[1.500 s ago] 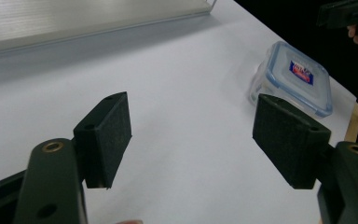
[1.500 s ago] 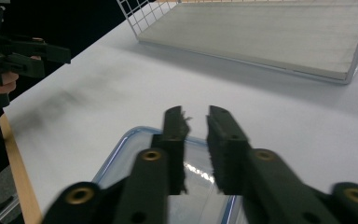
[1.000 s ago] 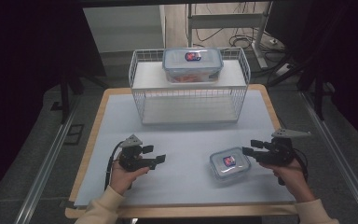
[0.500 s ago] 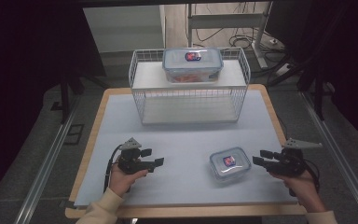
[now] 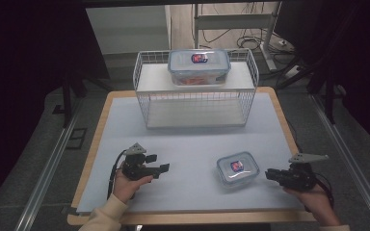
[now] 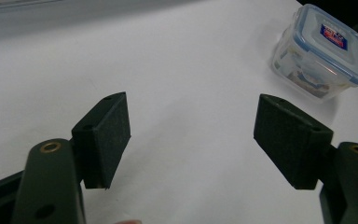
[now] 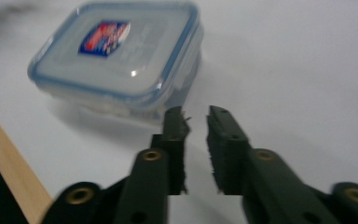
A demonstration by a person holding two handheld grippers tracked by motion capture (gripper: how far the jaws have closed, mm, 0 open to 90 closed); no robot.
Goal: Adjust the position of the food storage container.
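A small clear container (image 5: 238,168) with a blue-rimmed lid and a red-blue label lies on the white mat at the front right. My right gripper (image 5: 269,174) hovers just right of it, apart from it. In the right gripper view its jaws (image 7: 196,114) stand shut with a thin slit and nothing held, and the container (image 7: 116,56) sits ahead to the left. My left gripper (image 5: 166,168) is at the front left, open and empty. The left gripper view has its pads (image 6: 193,135) wide apart, with the small container (image 6: 324,51) far off at the upper right.
A white wire rack (image 5: 195,103) stands at the back of the table, and a larger clear container (image 5: 199,66) with orange contents rests on its top shelf. The mat's wooden edge (image 7: 9,172) runs close to the right gripper.
My right gripper has drawn back toward the near edge, a little farther from the small container. The left gripper and both containers have stayed put.
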